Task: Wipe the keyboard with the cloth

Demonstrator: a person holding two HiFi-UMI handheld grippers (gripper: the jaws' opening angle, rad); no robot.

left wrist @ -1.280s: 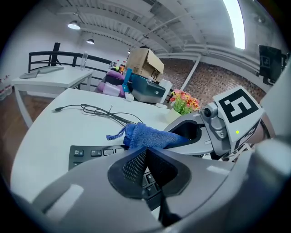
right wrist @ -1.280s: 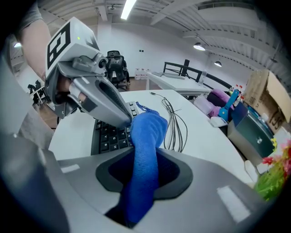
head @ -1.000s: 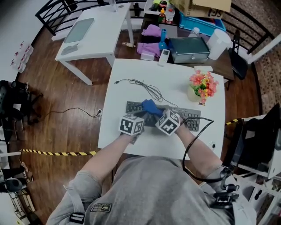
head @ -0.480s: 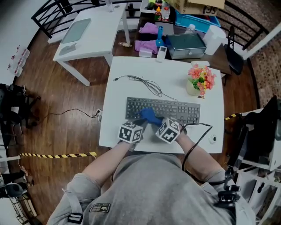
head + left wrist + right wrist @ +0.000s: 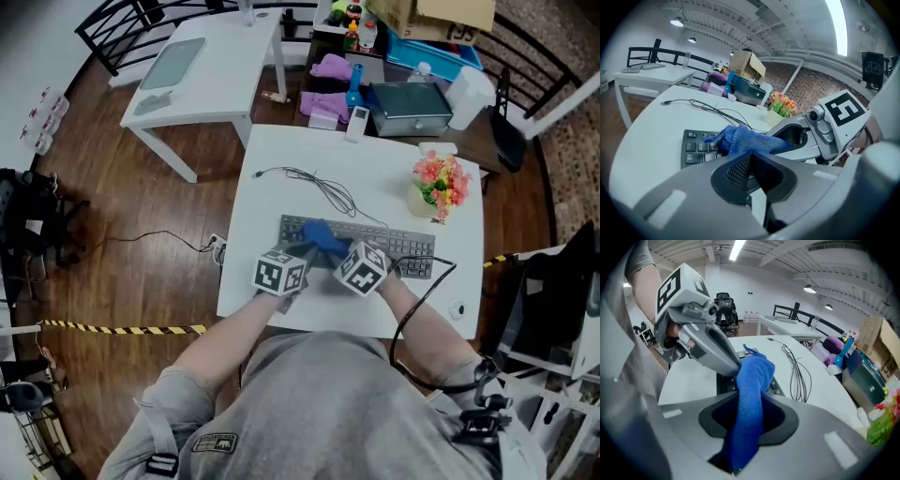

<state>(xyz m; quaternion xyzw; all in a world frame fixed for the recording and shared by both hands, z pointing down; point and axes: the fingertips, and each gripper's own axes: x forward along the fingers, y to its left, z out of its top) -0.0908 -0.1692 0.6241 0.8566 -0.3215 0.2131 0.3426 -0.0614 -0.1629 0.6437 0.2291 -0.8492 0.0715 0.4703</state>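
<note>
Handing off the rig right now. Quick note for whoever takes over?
Right gripper: shut on the blue cloth, whose free end lies on the keyboard's left half.
Left gripper: shut, empty, close beside it.
Keyboard sits on the white table.
Done: cloth is on the keys; wiped share can't be told.
Left: wipe through to the right end.

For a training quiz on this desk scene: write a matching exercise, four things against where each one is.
Things:
1 cloth
2 keyboard
3 flowers
4 cable

Places:
A far right corner of the table
B in the jaws of the right gripper
C lying loose on the table beyond the keyboard
D flat on the table, under the cloth

Pairs: 1-B, 2-D, 3-A, 4-C
</note>
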